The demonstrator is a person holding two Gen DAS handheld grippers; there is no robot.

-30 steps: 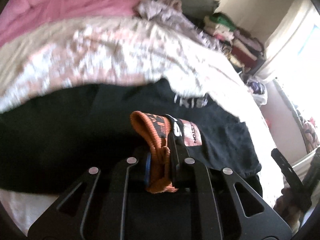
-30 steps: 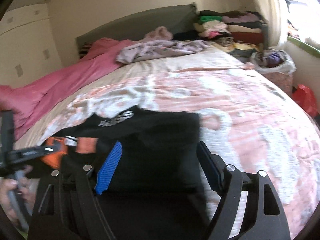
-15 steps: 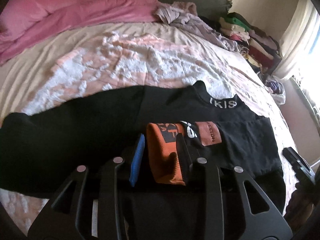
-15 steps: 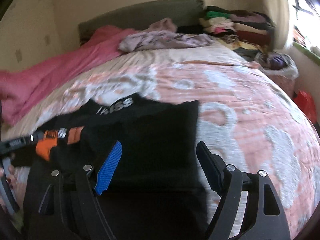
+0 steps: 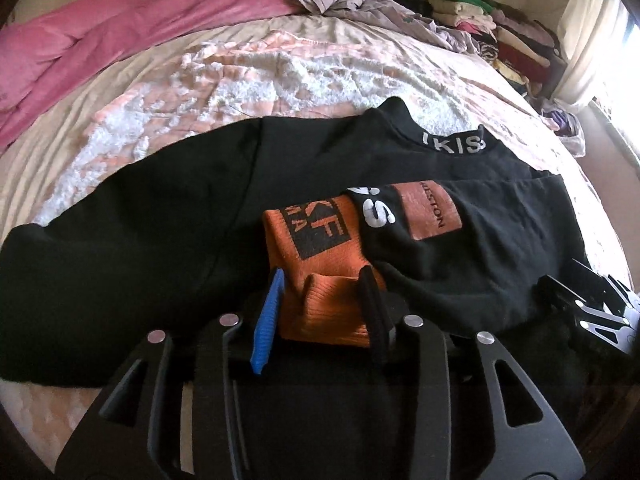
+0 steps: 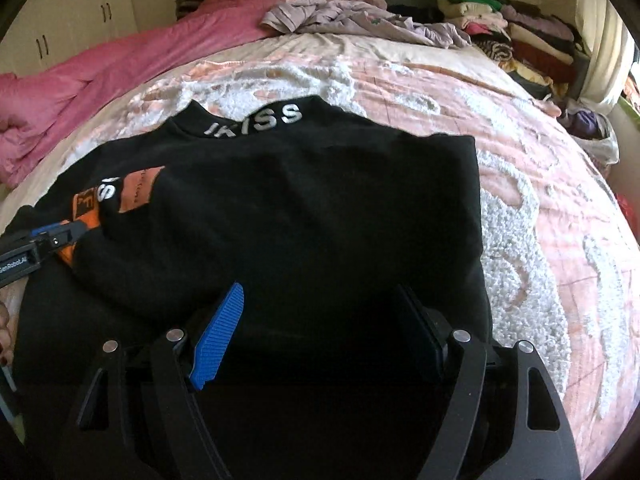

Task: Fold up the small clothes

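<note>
Sleeve cuff point(image 5: 320, 280) now lies on the black sweater point(image 5: 140, 248) on the bed point(image 5: 280, 72); left gripper point(image 5: 320, 304) just let go, jaws spread. Right gripper point(image 6: 320, 344) hovers spread too. Other sleeve probably next.

A black sweatshirt point(image 5: 160, 220) with white collar lettering and an orange cuff point(image 5: 320, 264) printed in black fills the frame's middle. Under it lies a peach-and-white tufted bedspread point(image 6: 540, 220), with a pink quilt point(image 5: 100, 32) upper left and lilac clothes point(image 6: 360, 20) top centre.
</note>
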